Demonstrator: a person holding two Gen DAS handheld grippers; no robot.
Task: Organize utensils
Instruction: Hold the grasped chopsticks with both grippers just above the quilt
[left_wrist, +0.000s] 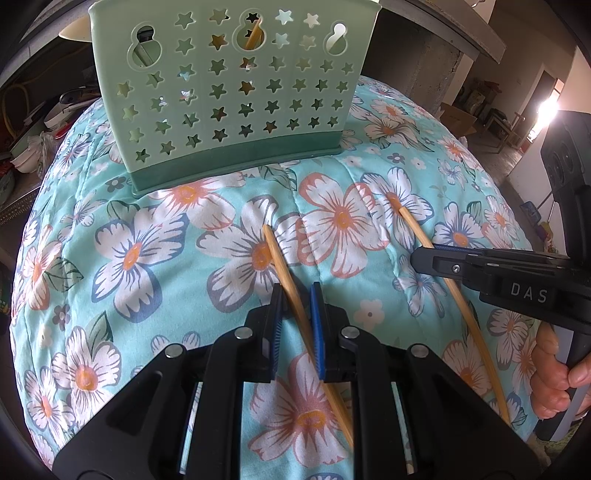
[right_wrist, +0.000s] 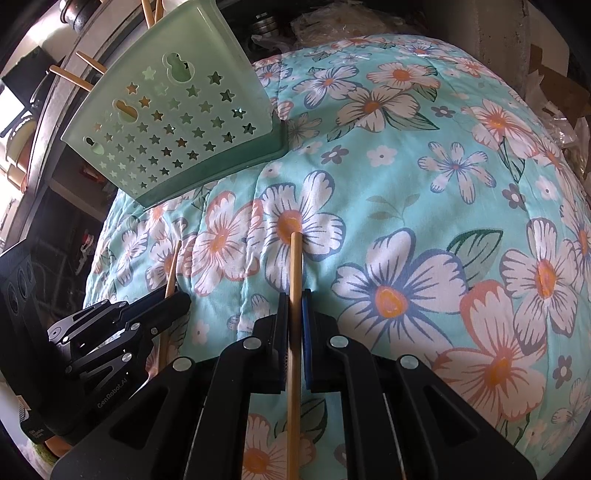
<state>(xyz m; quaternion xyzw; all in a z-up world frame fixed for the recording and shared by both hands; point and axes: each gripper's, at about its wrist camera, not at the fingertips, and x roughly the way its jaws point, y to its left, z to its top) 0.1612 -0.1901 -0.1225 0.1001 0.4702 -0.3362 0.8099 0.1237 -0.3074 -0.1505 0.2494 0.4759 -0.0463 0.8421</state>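
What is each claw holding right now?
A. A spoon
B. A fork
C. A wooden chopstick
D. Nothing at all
C: the left claw is shut on one wooden chopstick, and the right claw is shut on another chopstick, both lying on the flowery cloth in front of the green holder.

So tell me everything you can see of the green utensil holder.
The green utensil holder is pale plastic with a darker green base, its wall pierced with star holes and three gourd-shaped slots. It stands upright on the floral cloth, beyond both grippers and touched by neither. Chopsticks already stick out of its top.
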